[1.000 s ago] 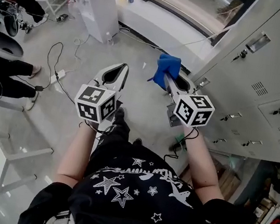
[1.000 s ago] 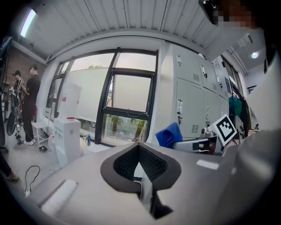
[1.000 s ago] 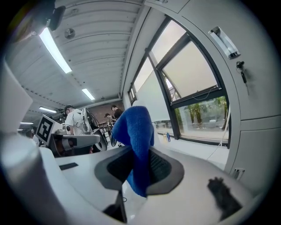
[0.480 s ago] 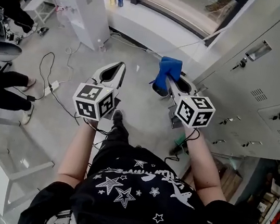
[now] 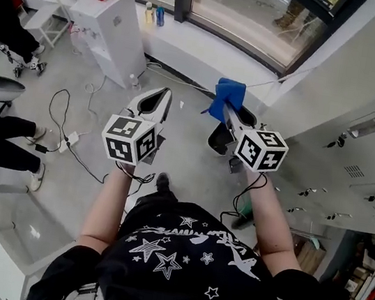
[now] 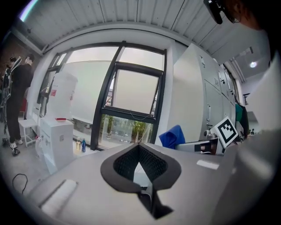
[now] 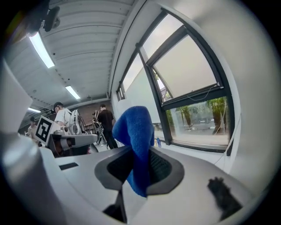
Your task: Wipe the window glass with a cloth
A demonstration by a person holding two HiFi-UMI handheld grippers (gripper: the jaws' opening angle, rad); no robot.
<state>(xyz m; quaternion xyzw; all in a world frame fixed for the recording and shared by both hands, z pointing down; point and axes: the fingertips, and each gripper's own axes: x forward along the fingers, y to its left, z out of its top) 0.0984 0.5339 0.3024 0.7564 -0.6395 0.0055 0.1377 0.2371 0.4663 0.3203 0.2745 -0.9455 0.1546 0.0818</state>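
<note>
Your right claw (image 7: 140, 169) is clamping the blue cloth (image 7: 135, 129), whose lower end is hiding inside the grip. Your left claw (image 6: 139, 151) is sitting closed on nothing. The window glass (image 7: 197, 116) is standing well ahead of both claws.

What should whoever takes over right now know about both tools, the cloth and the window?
Left tool: shut, nothing between its jaws.
Right tool: shut on the blue cloth, which sticks up past the jaws.
Window glass: ahead, beyond the white sill; the cloth is not touching it.
Done: cloth is in hand.
Left: step closer, press the cloth to the glass and wipe; no wiping contact shows yet.
</note>
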